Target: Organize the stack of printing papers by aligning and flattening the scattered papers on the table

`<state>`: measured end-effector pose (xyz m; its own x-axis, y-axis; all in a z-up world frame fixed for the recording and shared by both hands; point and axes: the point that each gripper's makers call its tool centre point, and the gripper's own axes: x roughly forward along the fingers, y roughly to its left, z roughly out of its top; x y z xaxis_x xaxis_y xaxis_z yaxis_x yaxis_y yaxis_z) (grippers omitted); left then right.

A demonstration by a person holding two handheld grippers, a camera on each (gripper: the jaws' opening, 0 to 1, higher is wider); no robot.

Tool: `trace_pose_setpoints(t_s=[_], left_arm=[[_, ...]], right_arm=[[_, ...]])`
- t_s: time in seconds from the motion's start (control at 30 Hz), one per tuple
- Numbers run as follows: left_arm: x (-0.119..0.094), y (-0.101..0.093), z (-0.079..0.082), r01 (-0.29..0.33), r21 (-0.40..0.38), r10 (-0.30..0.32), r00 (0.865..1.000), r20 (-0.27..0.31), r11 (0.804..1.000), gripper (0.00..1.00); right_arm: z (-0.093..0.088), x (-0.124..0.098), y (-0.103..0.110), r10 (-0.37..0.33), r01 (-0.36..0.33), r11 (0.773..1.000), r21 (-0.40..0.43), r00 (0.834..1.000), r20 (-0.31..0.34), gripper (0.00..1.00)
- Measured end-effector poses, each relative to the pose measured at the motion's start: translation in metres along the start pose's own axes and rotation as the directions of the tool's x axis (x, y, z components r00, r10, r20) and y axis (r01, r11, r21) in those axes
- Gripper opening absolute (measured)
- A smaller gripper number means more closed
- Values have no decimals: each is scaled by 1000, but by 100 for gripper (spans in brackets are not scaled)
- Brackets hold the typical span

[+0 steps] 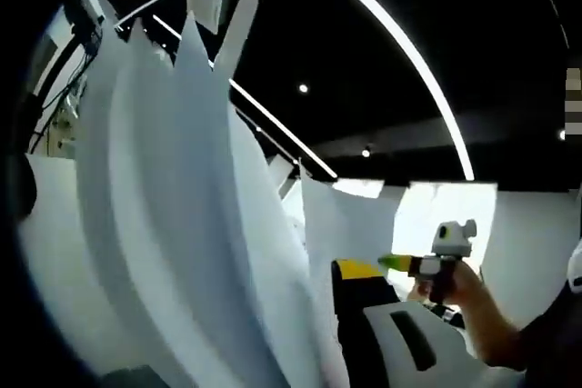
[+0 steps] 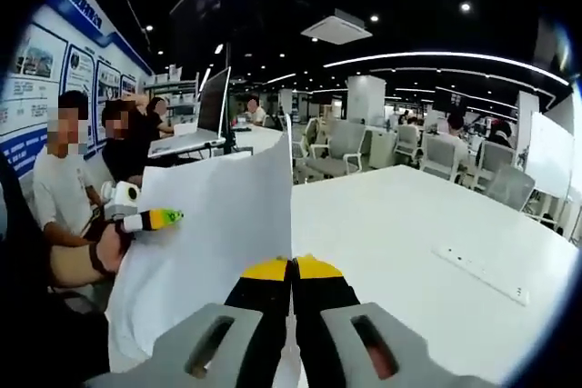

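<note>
Left gripper view: fanned white printing paper sheets (image 1: 182,224) stand on edge, long edges upright, against the left gripper (image 1: 364,315); its grip cannot be told.

Right gripper view: the right gripper (image 2: 293,270), yellow-tipped jaws closed, pinches the sheets' lower edge above the white table (image 2: 409,224); the left gripper holds the far side.

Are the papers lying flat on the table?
No, the papers stand up off the white table, held between the right gripper's closed jaws.
</note>
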<state>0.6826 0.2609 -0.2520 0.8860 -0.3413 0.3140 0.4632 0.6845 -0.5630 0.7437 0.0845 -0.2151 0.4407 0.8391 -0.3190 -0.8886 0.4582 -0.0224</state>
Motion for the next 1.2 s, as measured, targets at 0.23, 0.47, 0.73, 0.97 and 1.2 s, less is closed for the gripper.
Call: trace_pose_setpoints(t_s=[0.23,0.47,0.73,0.97,1.2], left_arm=[[1,-1,0,4,-2,-4,1000,2,1000,21],[0,-2,0,11,-10,-11,1000,8,1000,21],[2,-4,-2,10,8,-9,1000,-4,1000,24],[1,-4,-1,9,7,-9,1000,-4,1000,24],[1,-4,-1,14,10,-14,1000,-2,1000,25]], right_arm=[[5,7,9,21,-21,1000,14,1000,23,0],[13,17,20,6,-7,1000,11,994,105,0],[14,29,28,-3,-6,998,59,988,157,0],[4,45,34,14,-30,994,103,989,147,0],[6,51,39,29,-54,988,144,986,165,0]])
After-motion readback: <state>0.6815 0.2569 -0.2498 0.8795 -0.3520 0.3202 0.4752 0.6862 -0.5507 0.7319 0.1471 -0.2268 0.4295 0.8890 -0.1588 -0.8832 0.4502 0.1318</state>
